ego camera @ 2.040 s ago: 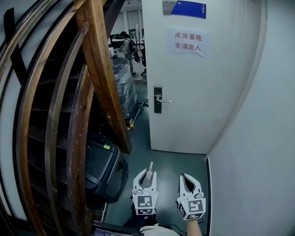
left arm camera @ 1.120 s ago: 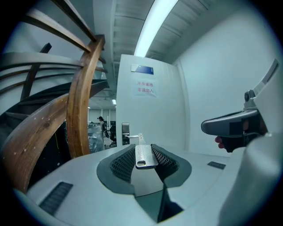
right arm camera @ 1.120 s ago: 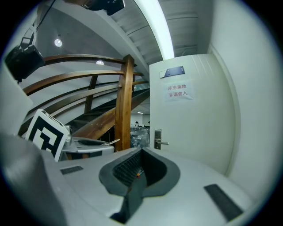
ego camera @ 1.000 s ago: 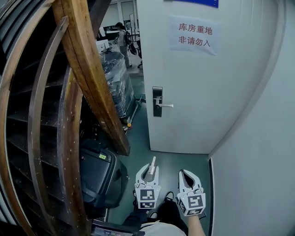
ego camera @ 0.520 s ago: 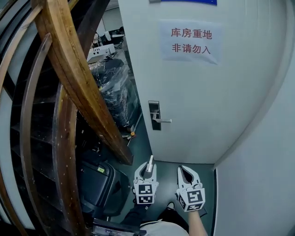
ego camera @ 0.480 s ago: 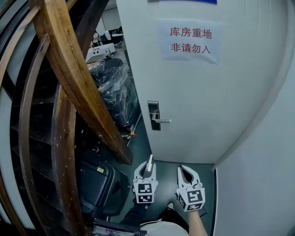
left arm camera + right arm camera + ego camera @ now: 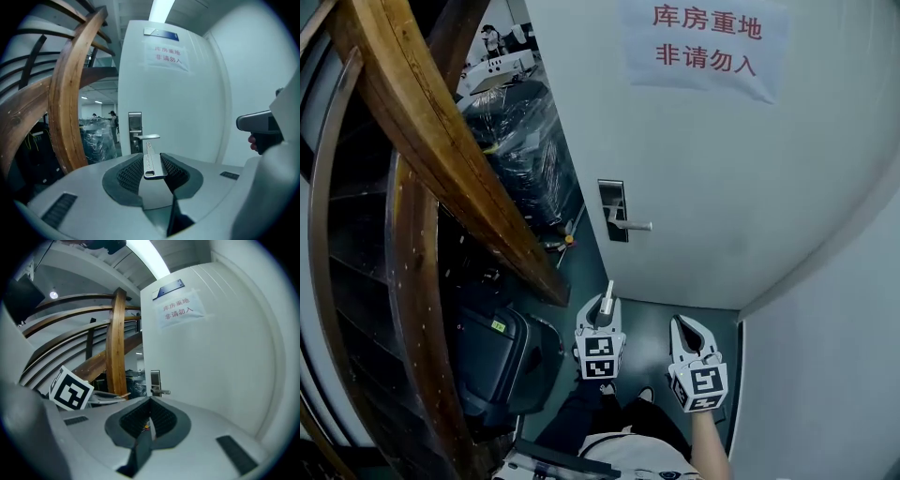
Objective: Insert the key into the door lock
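The white door carries a steel lock plate with a lever handle. My left gripper is shut on a flat silver key whose blade sticks out forward, toward the door but well short of it. In the left gripper view the key points up at the lock plate and handle. To the right of it, my right gripper is shut with nothing in it. In the right gripper view the lock plate shows beyond its closed jaws.
A curved wooden stair rail rises on the left. A black case lies on the floor under it. Plastic-wrapped goods stand beyond the door's edge. A paper sign hangs on the door. A white wall closes the right side.
The door and lock plate have grown larger and nearer in the head view. Both grippers have come forward toward the door, the key still held in the left one.
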### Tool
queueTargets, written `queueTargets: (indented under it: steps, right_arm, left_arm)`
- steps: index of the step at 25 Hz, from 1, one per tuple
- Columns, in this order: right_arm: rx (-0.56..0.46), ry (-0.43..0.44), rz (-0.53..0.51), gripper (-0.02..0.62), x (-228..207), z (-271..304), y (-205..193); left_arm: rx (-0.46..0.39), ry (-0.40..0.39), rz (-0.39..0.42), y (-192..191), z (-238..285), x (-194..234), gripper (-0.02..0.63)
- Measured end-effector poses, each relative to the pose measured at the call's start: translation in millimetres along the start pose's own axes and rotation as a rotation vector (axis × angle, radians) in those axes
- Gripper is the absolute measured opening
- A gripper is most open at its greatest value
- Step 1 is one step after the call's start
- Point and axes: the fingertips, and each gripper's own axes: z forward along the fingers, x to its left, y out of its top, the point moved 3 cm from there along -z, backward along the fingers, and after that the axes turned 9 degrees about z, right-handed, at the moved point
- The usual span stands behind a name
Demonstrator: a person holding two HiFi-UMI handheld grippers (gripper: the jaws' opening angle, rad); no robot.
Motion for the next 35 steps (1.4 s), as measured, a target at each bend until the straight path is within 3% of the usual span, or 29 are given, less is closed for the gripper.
queueTargets:
  steps: [13,21,35]
  right_arm:
    - [-0.011,-0.071,-0.032,0.005,-19,66,-66]
    - [-0.005,-0.131,-0.029,0.005,-35,87,-89]
    - [-0.012,-0.147,-0.017,0.005,-49,105,-95]
  left_arm:
    - [-0.027,-0.055,-0.013,-45,133,32,0.117]
    - [-0.039,-0.072,-0.041,-49,200,55,0.117]
    - [-0.031,-0.069,-0.104,-56,246,61,0.117]
